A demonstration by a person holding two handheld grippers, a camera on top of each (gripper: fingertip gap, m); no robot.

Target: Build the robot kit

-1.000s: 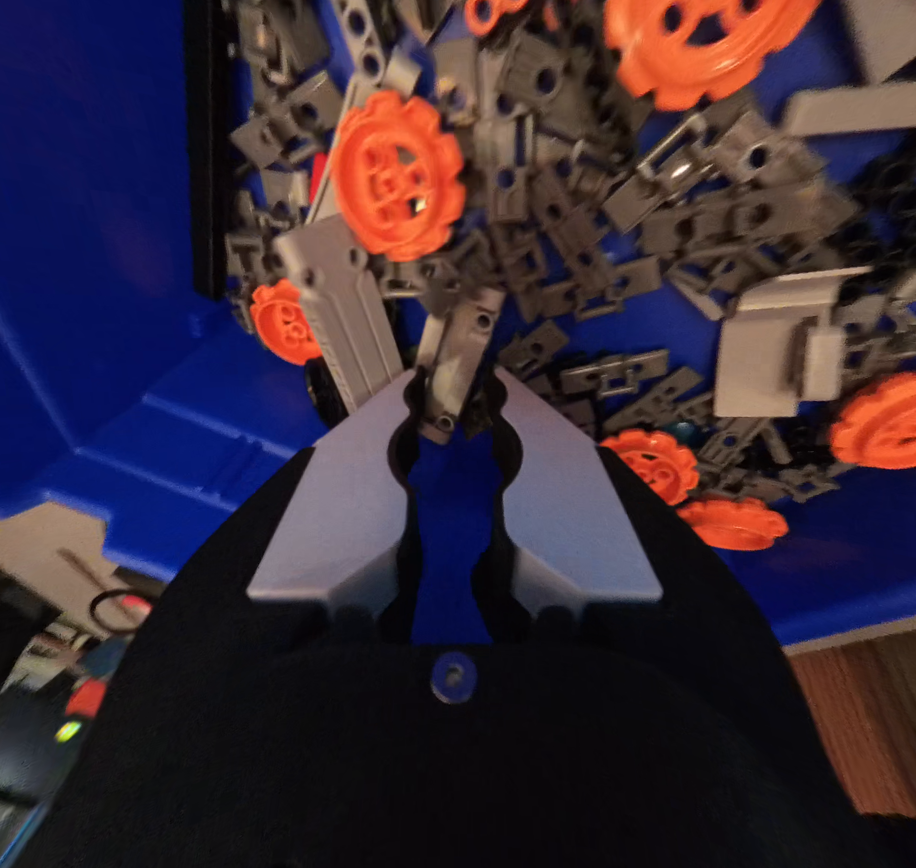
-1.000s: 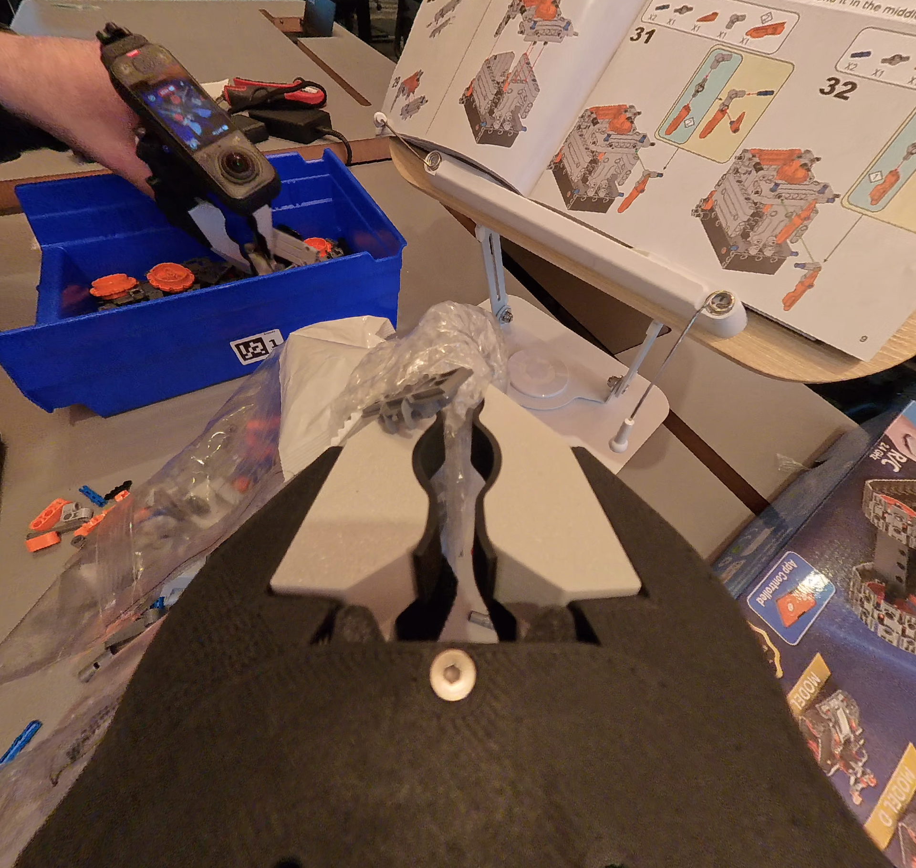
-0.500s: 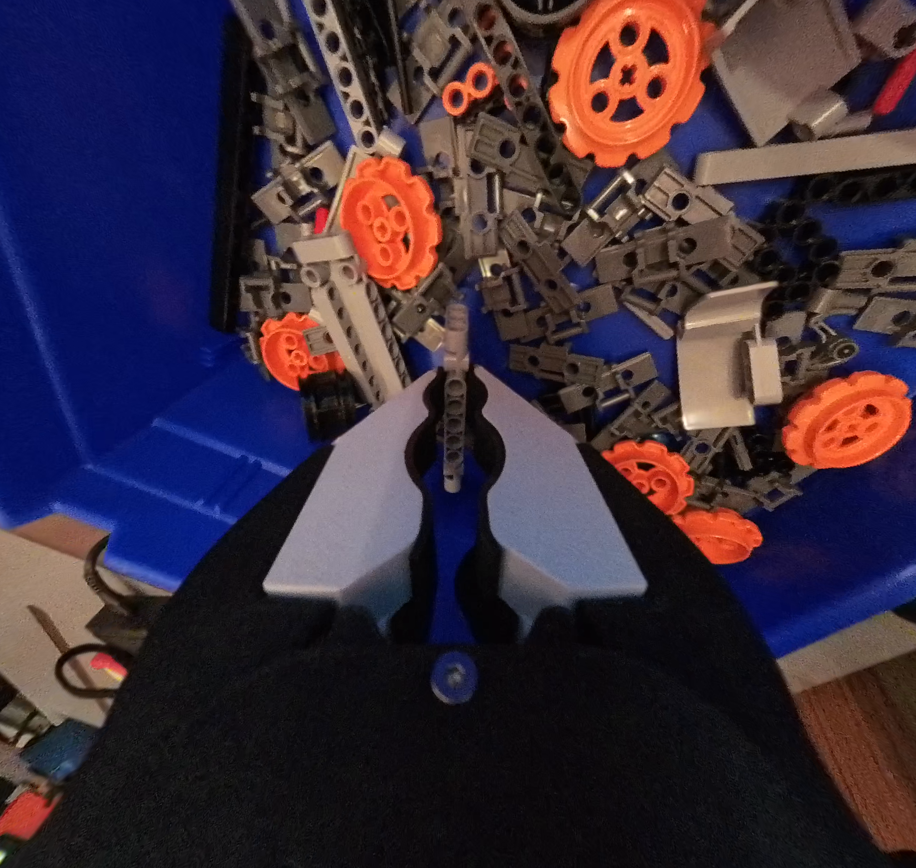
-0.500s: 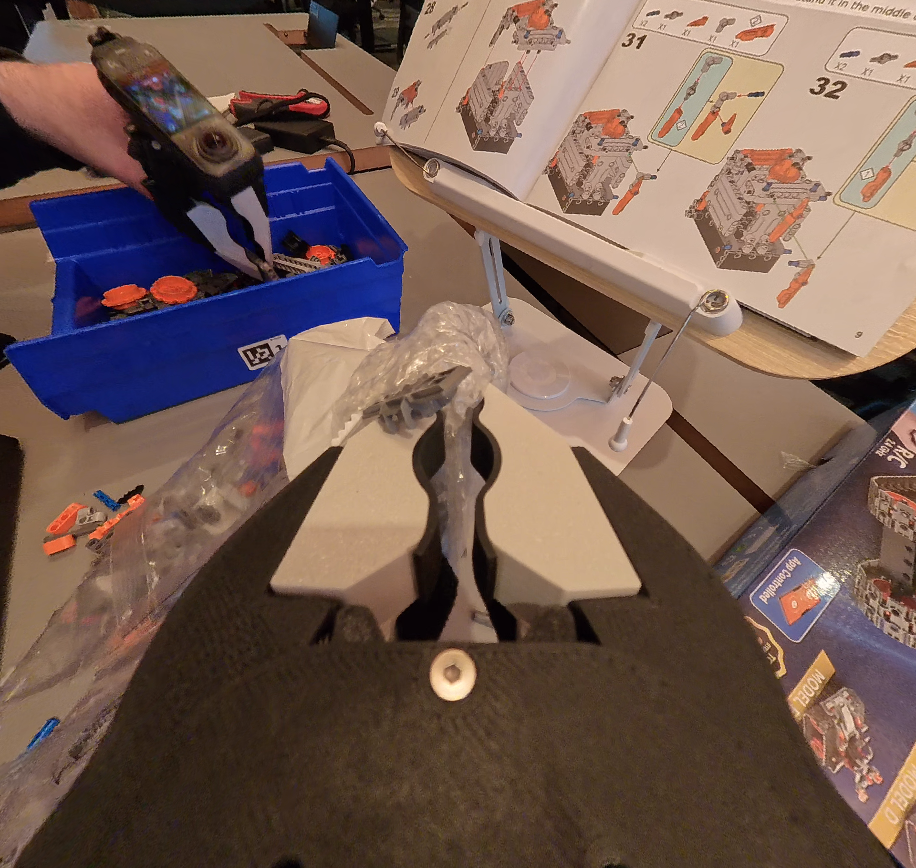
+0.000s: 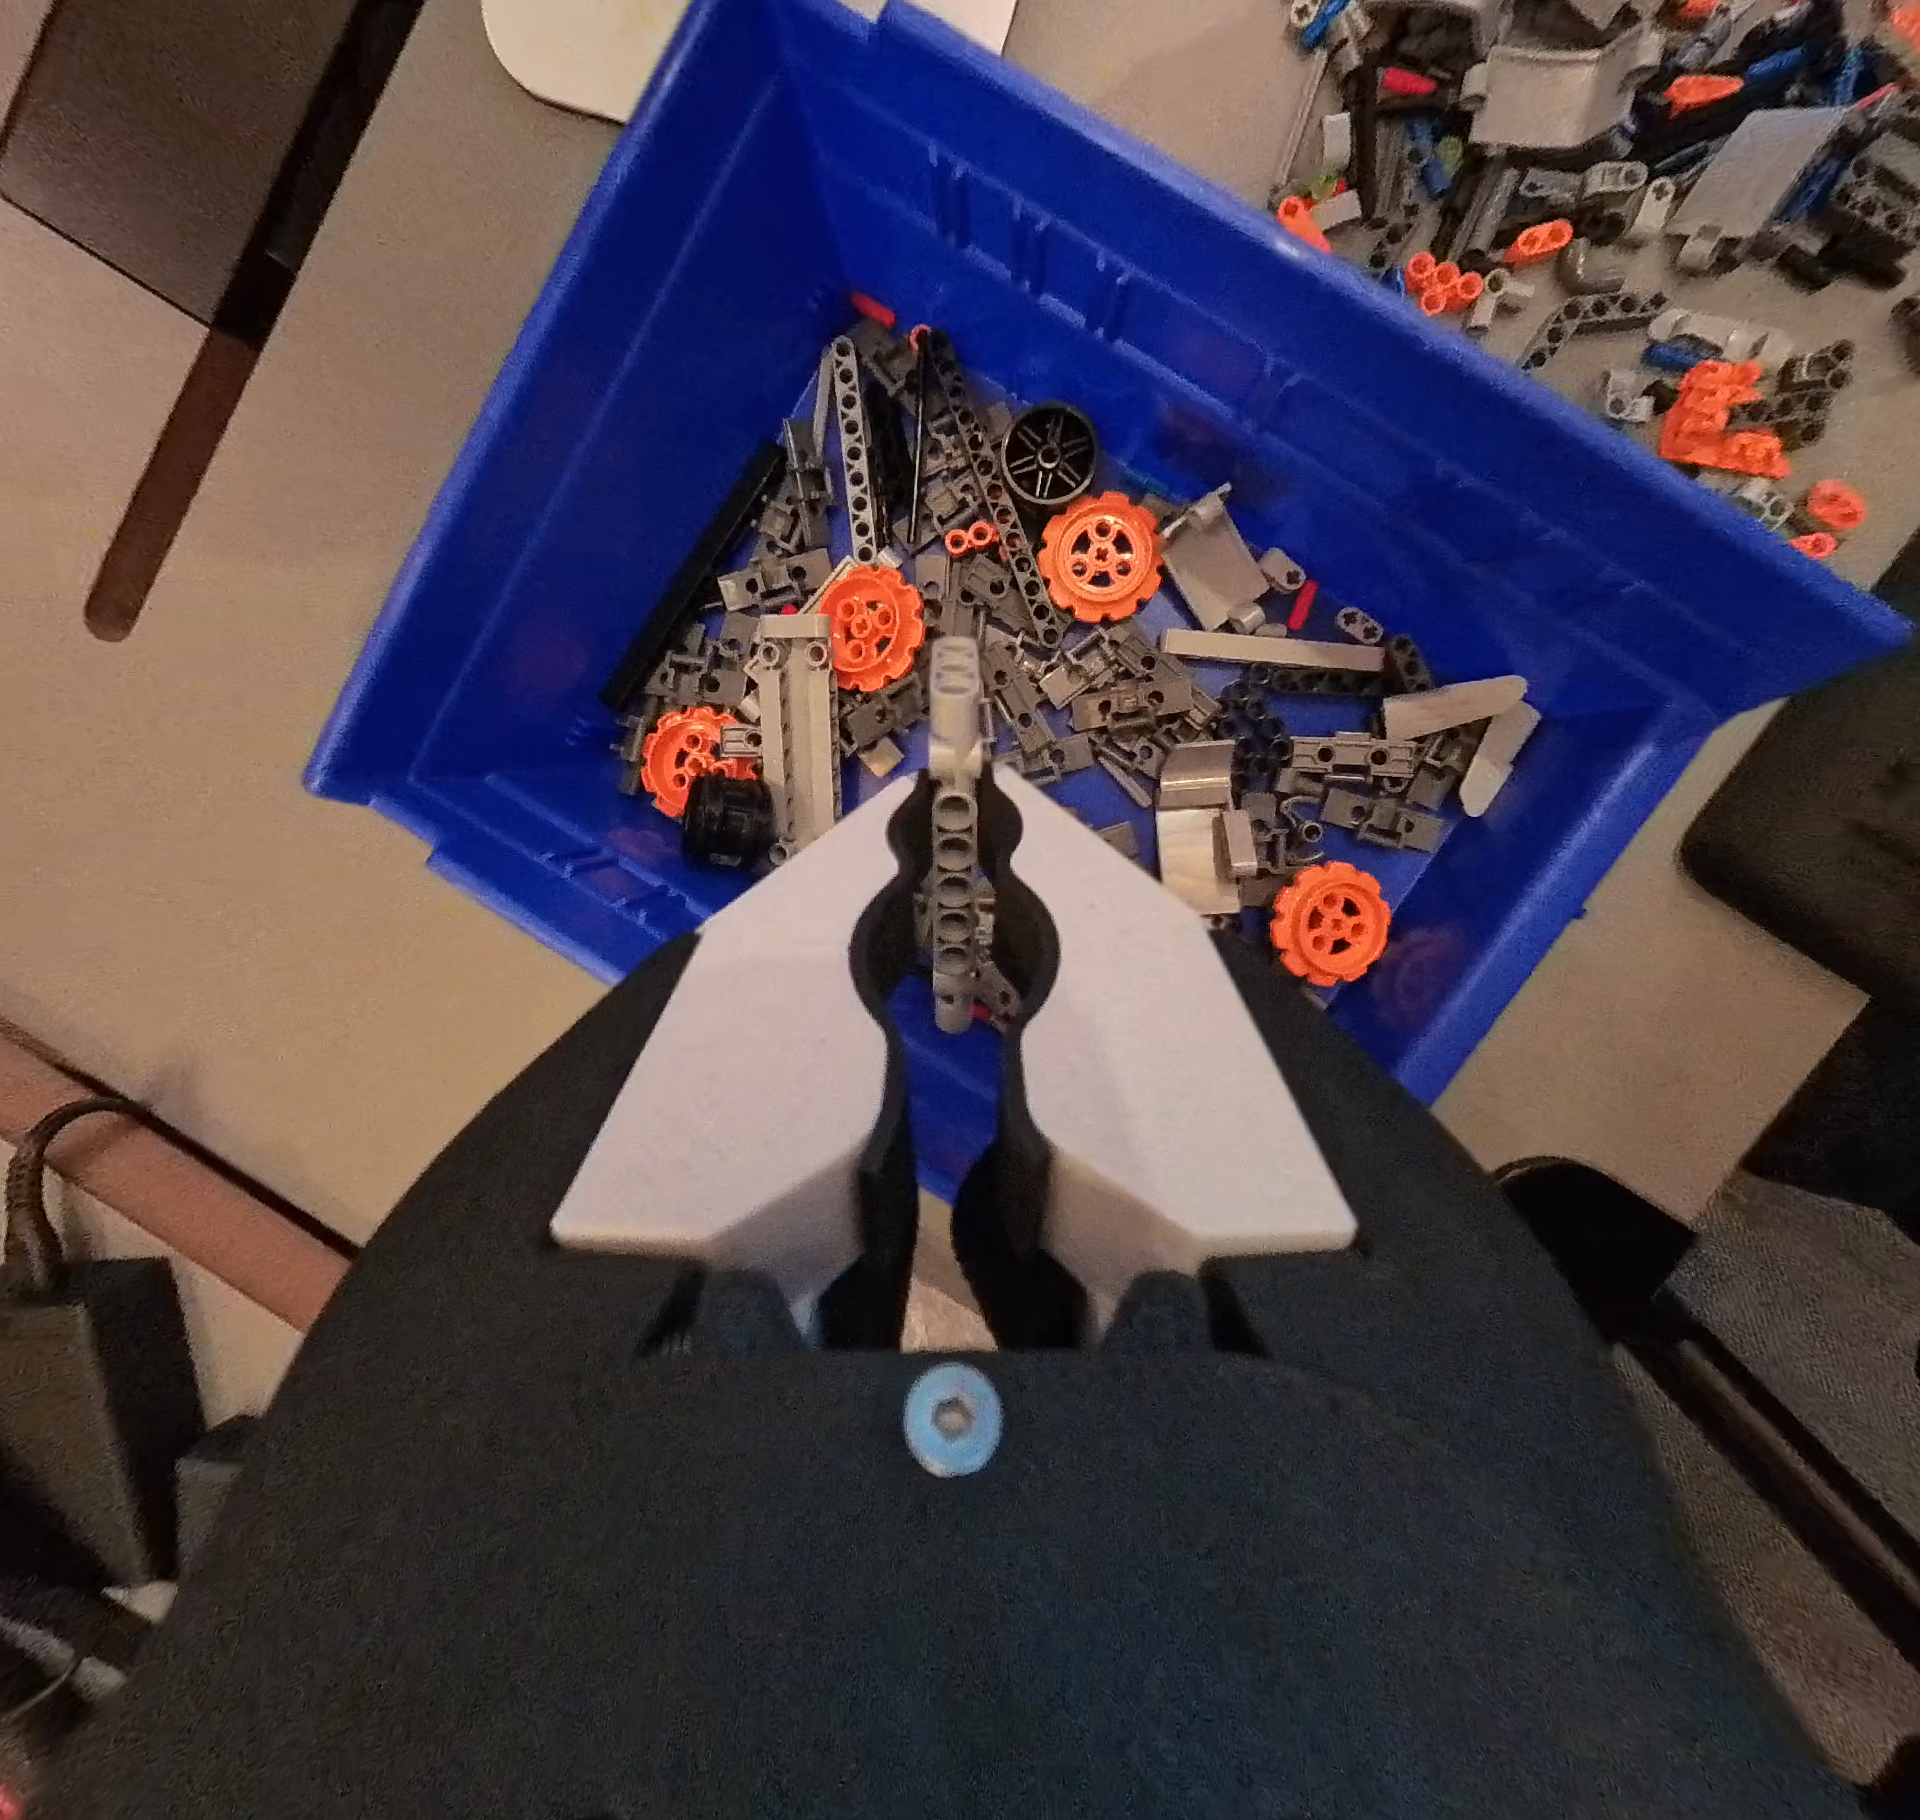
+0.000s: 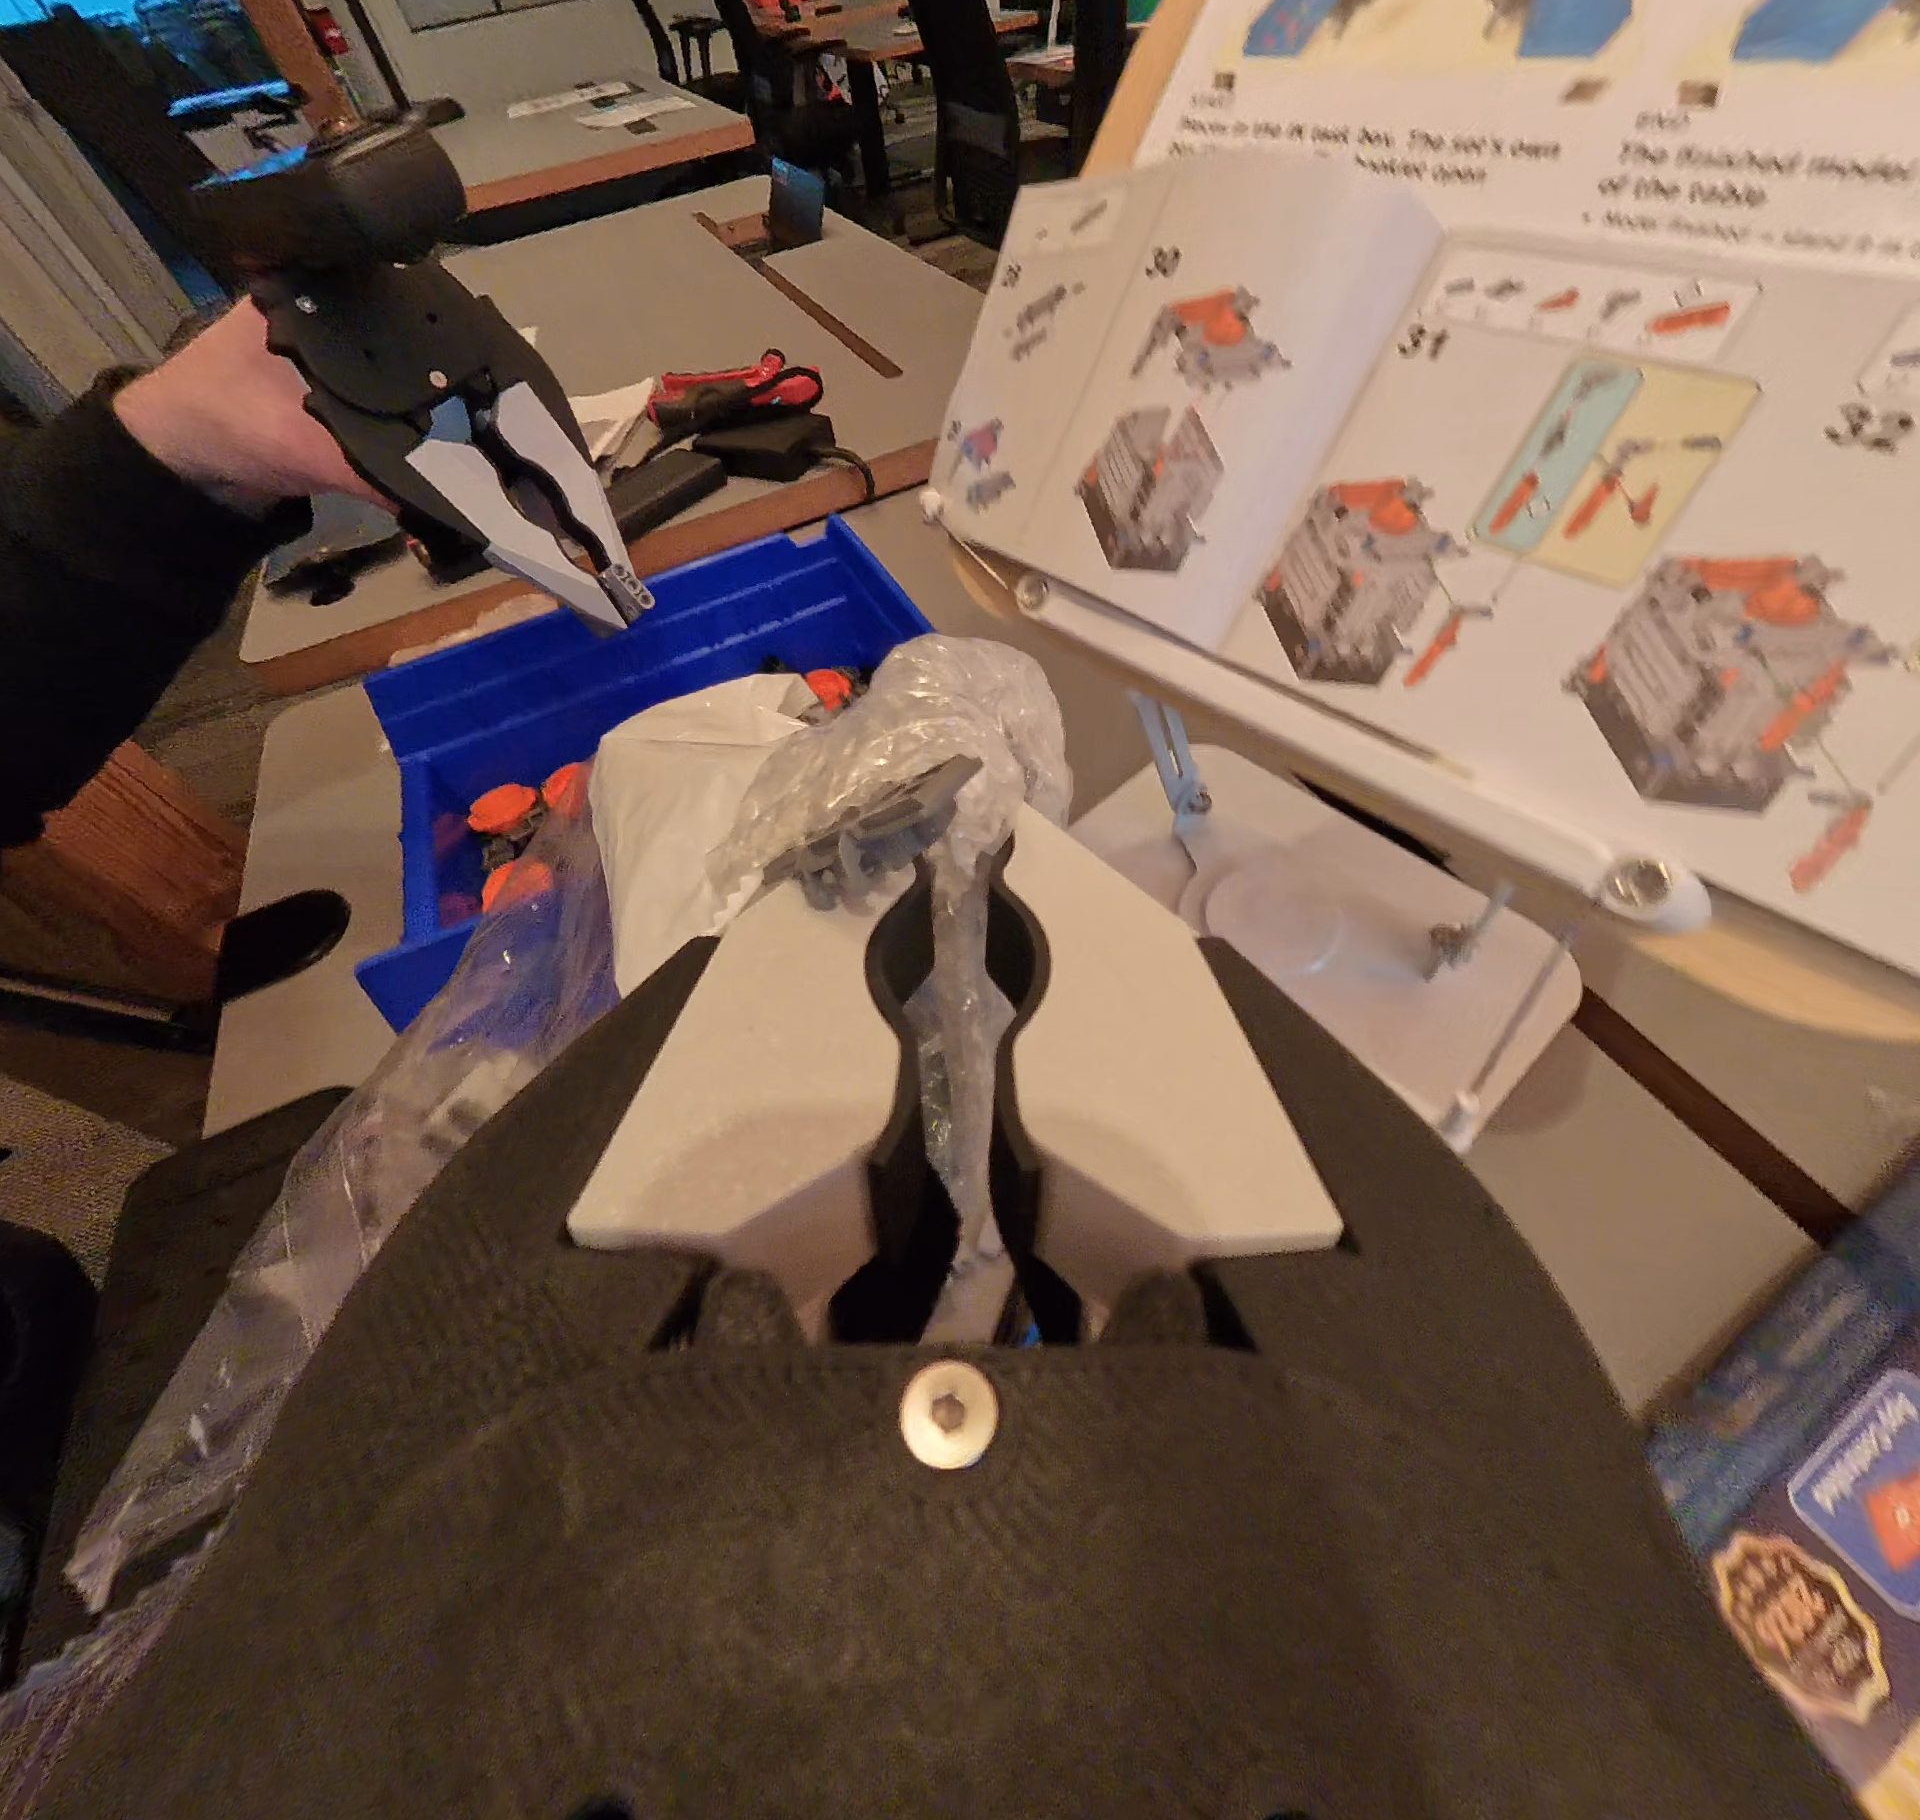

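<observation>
My left gripper (image 5: 954,788) is shut on a grey holed beam (image 5: 956,731) and holds it high above the blue bin (image 5: 1143,243), which holds several grey, black and orange toy building parts. The left gripper also shows in the right wrist view (image 6: 613,601), held by a hand above the bin (image 6: 727,607). My right gripper (image 6: 961,835) is shut on a clear plastic bag (image 6: 914,731) with grey parts inside; the bag hangs down to the left.
A pile of loose grey, orange and blue parts (image 5: 1621,129) lies on the table beyond the bin. An open instruction booklet (image 6: 1455,440) rests on a white stand (image 6: 1351,949) to the right. A printed box (image 6: 1808,1521) lies at lower right. Black adapters (image 6: 748,451) lie behind the bin.
My left gripper closed on the grey beam inside the bin and lifted it well above the bin. My right gripper kept its hold on the bag and shifted slightly.
</observation>
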